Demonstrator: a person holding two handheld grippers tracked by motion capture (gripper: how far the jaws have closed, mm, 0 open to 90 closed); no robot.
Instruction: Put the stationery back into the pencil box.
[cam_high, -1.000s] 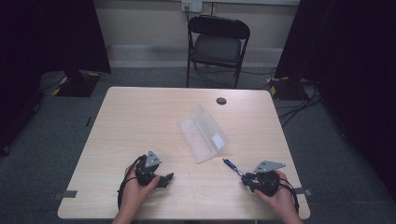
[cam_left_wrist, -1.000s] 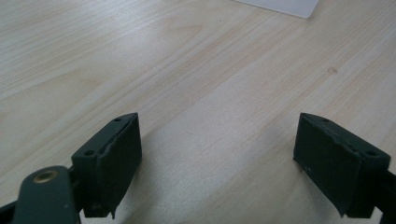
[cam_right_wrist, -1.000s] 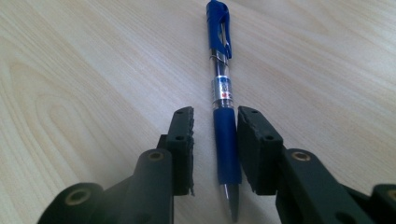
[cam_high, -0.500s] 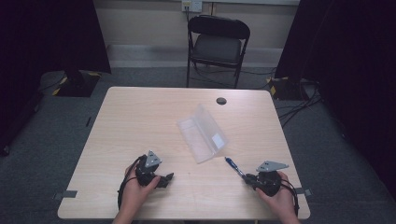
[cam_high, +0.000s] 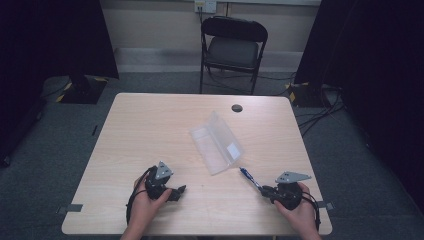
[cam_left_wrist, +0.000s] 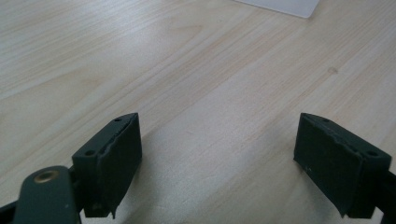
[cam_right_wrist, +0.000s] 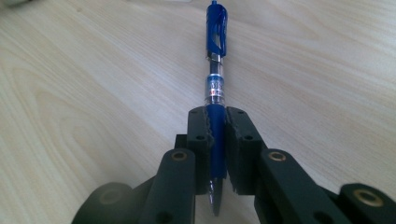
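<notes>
Right now my right gripper (cam_right_wrist: 216, 122) clamps the blue pen (cam_right_wrist: 215, 88) (clip end forward), while my left gripper (cam_left_wrist: 218, 161) gapes over bare table (cam_left_wrist: 196, 70).

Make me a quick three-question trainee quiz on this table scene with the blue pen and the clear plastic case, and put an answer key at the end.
1. True or false: the right gripper is shut on the blue click pen.
2. Multiple choice: the left gripper is A) shut on the pen, B) open above bare wooden table, C) shut on the case.
3. Fill in: the clear plastic hinged case lies with its lid ____.

Key
1. True: the jaws close on the pen's blue grip, and the clip end points away toward the case.
2. B: the jaws stand wide apart with nothing between them.
3. Open: the lid stands raised from the tray.
</notes>
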